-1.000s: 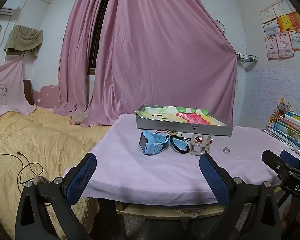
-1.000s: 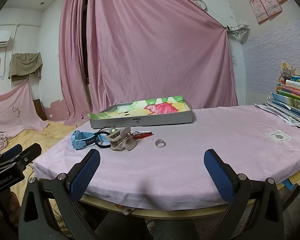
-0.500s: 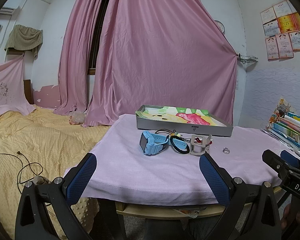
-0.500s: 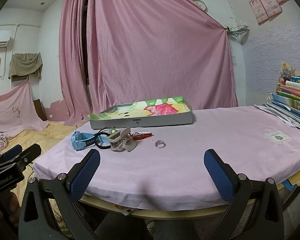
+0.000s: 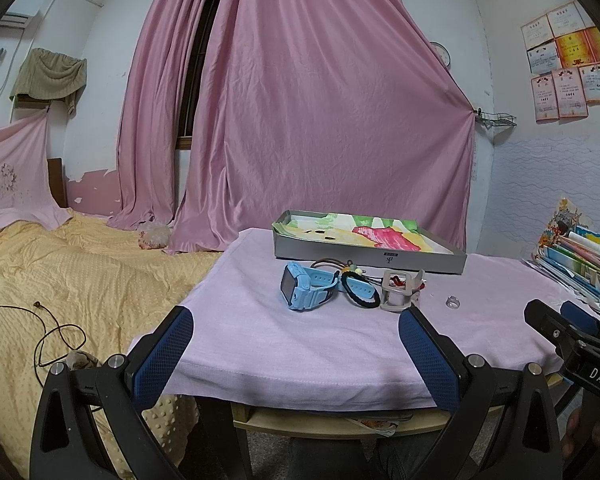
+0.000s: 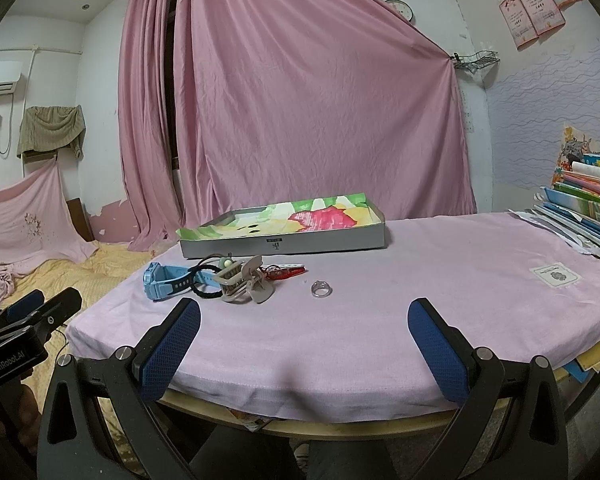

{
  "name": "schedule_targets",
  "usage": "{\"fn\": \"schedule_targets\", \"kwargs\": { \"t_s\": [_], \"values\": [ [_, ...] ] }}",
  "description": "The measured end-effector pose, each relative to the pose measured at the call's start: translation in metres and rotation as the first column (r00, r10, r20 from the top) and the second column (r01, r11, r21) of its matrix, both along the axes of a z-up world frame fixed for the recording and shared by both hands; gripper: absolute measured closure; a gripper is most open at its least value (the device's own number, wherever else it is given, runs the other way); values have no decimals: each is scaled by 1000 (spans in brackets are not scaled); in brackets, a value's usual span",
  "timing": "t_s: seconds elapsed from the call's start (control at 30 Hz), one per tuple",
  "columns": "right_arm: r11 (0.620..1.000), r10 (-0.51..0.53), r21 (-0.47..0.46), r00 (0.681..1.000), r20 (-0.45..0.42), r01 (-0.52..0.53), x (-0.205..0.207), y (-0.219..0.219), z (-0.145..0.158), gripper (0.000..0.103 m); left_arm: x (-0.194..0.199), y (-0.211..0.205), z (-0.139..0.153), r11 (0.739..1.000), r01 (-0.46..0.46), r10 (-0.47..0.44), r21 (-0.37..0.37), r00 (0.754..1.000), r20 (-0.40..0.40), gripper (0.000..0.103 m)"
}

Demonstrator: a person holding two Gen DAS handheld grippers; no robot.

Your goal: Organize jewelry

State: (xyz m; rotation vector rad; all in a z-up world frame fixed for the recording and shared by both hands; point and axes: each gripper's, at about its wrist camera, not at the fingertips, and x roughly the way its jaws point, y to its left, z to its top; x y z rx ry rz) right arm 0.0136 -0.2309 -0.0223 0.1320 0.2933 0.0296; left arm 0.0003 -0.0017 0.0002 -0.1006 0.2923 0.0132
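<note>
1. just off the near edge of the table (image 6: 440,280), both grippers hang level with its pink cloth; the left gripper (image 5: 296,354) has its jaws spread wide with nothing between them, and the right gripper (image 6: 304,346) is likewise wide apart and holding nothing.
2. the jewelry lies in a small cluster toward the table's left side, just in front of the tray (image 5: 364,254).
3. a blue watch (image 5: 306,286) sits at the left end of the cluster, its strap touching a black hair tie (image 5: 360,300).
4. a beige claw clip (image 6: 242,282) lies on its side beside the hair tie, and a red clip (image 6: 284,271) pokes out just beyond it.
5. a clear ring (image 6: 321,289) rests alone on the cloth, near the claw clip on its right and apart from it.
6. the tray is a shallow grey box lined with bright floral paper, set toward the far edge.
7. a stack of books (image 6: 588,208) crowds the table's right edge.
</note>
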Motion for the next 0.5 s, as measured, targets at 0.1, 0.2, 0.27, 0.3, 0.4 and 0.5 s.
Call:
{"fn": "schedule_targets", "kwargs": {
  "t_s": [0.1,0.2,0.27,0.3,0.4,0.5],
  "values": [
    [1000,1,-2,1000,0,-1,0,0,0,1,0,2,0,1000,2,-2,-2,1000,0,0],
    [1000,0,0,1000,0,0,0,-1,0,1,0,1,0,1000,3,-3,0,1000,-1,0],
    [1000,-1,-2,1000,0,1,0,-1,0,1,0,2,0,1000,1,-1,-3,1000,0,0],
    [1000,0,-2,1000,1,0,-1,-1,0,1,0,2,0,1000,0,0,-3,1000,0,0],
    [1000,1,-3,1000,0,-1,0,-1,0,1,0,2,0,1000,1,-1,-3,1000,0,0],
    [1000,0,-2,1000,0,0,0,-1,0,1,0,2,0,1000,2,-2,-3,1000,0,0]
  ]
}}
